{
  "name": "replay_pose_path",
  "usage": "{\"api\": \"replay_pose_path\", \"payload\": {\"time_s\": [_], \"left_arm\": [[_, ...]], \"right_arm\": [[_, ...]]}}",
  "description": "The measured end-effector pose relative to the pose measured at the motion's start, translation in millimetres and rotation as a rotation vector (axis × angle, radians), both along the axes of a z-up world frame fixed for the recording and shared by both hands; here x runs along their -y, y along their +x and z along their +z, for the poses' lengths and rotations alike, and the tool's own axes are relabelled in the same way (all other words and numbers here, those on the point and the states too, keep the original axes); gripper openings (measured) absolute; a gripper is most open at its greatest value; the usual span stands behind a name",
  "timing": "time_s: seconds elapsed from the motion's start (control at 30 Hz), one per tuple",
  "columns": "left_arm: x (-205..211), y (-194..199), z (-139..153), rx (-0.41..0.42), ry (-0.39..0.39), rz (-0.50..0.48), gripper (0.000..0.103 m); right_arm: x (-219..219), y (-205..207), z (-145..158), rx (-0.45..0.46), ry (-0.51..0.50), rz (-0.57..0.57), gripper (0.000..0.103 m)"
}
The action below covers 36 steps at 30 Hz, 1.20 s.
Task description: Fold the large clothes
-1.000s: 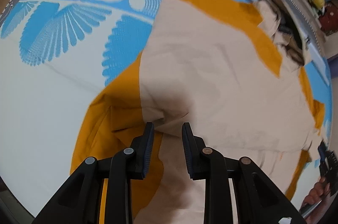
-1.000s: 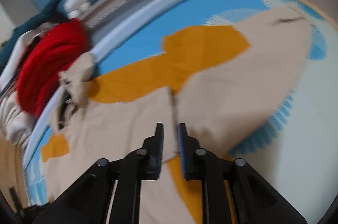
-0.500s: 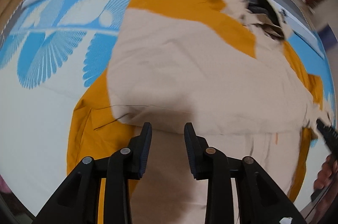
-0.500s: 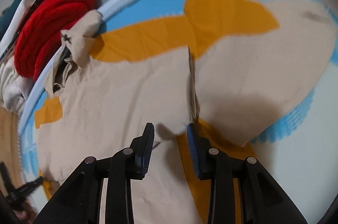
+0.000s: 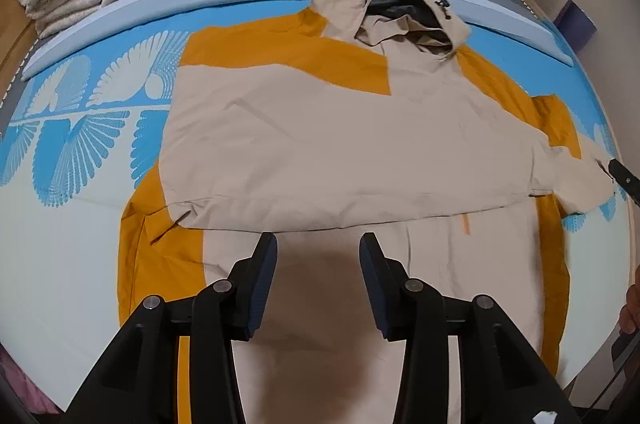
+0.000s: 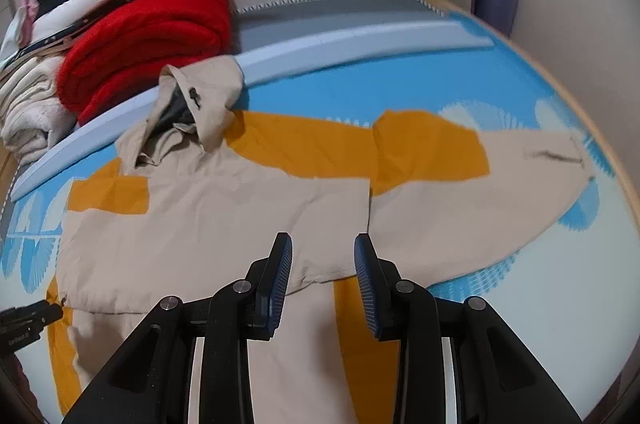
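On blue-white bedspread [image 5: 80,152] | jacket [image 5: 340,144] flat | red blanket [image 6: 152,36] behind

No text, label, brand or number can be read on anything here.

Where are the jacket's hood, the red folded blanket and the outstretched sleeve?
beige and mustard jacket's hood [image 5: 404,0]: left wrist view, dark lining.
red folded blanket [image 6: 152,36]: right wrist view, top fold.
outstretched beige sleeve [image 6: 480,200]: right wrist view, mid-sleeve.
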<state>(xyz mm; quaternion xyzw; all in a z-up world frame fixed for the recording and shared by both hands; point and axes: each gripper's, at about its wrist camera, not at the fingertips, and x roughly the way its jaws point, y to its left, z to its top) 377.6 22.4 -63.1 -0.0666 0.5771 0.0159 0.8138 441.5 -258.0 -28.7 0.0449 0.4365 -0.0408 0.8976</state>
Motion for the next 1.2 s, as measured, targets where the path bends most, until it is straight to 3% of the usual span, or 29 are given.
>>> {"api": "replay_pose_path", "payload": {"time_s": [0.4,0.77,0.9,1.03,1.07,1.13,1.2], "left_arm": [[30,-26,26,0.053,0.002,-0.062,0.039],[43,-18,19,0.036,-0.009,-0.068,0.039],[44,-15,14,0.023,-0.021,-0.064,0.039],[44,-13,11,0.014,-0.025,-0.066,0.039],[43,-12,10,0.011,-0.026,-0.063,0.039],[40,-10,9,0.007,-0.026,-0.055,0.039],[37,-8,7,0.003,-0.026,-0.046,0.039]], "right_arm": [[22,-32,33,0.06,-0.052,0.004,0.035],[59,-39,41,0.085,-0.087,-0.014,0.035],[98,-34,40,0.103,-0.022,-0.039,0.035],[172,-29,28,0.127,0.064,-0.154,0.033],[193,-28,23,0.133,0.09,-0.186,0.032],[234,-28,14,0.14,0.126,-0.253,0.017],[269,-29,4,0.152,0.13,-0.317,0.017]]}}
